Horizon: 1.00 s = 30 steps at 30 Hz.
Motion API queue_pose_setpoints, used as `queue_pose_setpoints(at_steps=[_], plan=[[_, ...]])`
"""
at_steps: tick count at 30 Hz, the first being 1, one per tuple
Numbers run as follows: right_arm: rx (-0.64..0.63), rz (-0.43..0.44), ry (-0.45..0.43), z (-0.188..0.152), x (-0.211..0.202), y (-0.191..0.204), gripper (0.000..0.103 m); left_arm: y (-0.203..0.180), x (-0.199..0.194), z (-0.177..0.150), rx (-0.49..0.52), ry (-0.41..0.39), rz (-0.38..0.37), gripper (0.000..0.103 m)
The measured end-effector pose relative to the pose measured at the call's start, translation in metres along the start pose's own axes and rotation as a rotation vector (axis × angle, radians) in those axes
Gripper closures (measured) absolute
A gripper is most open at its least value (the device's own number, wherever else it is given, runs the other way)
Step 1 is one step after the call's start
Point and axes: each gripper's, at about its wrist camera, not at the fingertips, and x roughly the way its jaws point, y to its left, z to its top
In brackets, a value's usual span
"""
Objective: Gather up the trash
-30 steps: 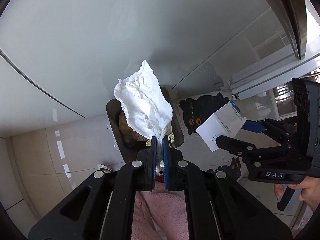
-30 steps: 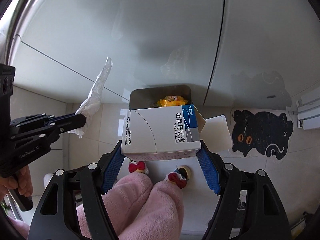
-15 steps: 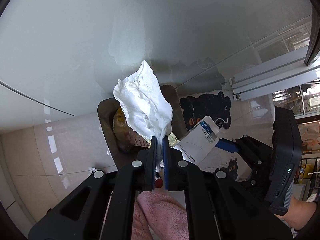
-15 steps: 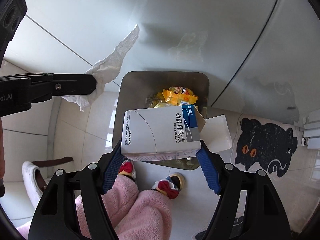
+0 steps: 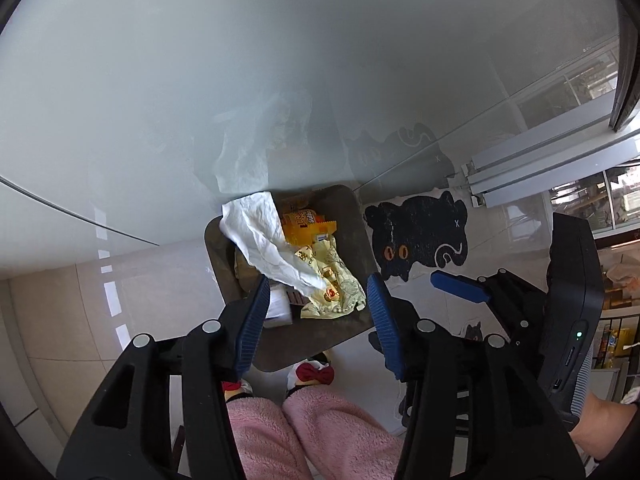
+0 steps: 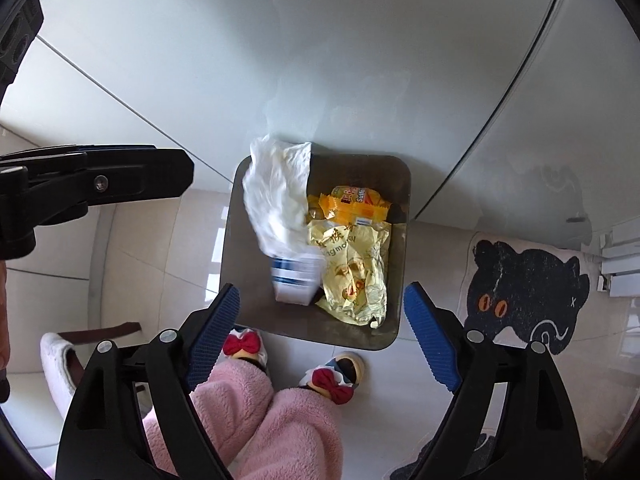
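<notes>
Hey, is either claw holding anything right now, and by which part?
Nothing is held. Both the left claw and right claw have just opened; the tissue and box are in the bin.

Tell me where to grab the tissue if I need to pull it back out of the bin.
Take the tissue by its upper end, which pokes over the bin rim on the wall side. Come straight down from above; that end looks free, while its lower end overlaps the box.

grey bin (image 6: 394,248), white tissue (image 6: 276,196), yellow wrapper (image 6: 356,272), orange packet (image 6: 356,202), white-blue box (image 6: 294,280), black cat mat (image 6: 524,292), pink fuzzy trousers (image 6: 256,412), red bows (image 6: 240,343)
</notes>
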Motion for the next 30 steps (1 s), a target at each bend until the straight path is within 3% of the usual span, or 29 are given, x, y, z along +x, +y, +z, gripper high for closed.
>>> queue_pose_setpoints(at_steps=[3,9,16,23,30], plan=[[0.015,-0.011,-0.024,0.005,-0.028,-0.001,0.003,-0.009,-0.028,0.004,0.008,-0.037,0.013,0.036],[0.033,-0.023,-0.115,0.02,-0.112,0.005,0.003,-0.036,-0.107,0.014,0.045,-0.143,0.053,0.008],[0.048,-0.044,-0.212,0.036,-0.202,0.01,0.003,-0.059,-0.194,0.019,0.098,-0.243,0.116,0.008],[0.061,-0.072,-0.321,0.059,-0.296,0.022,0.003,-0.072,-0.274,0.028,0.075,-0.324,0.22,0.008],[0.096,-0.081,-0.436,0.082,-0.384,0.031,0.003,-0.09,-0.363,0.034,0.058,-0.482,0.292,0.008]])
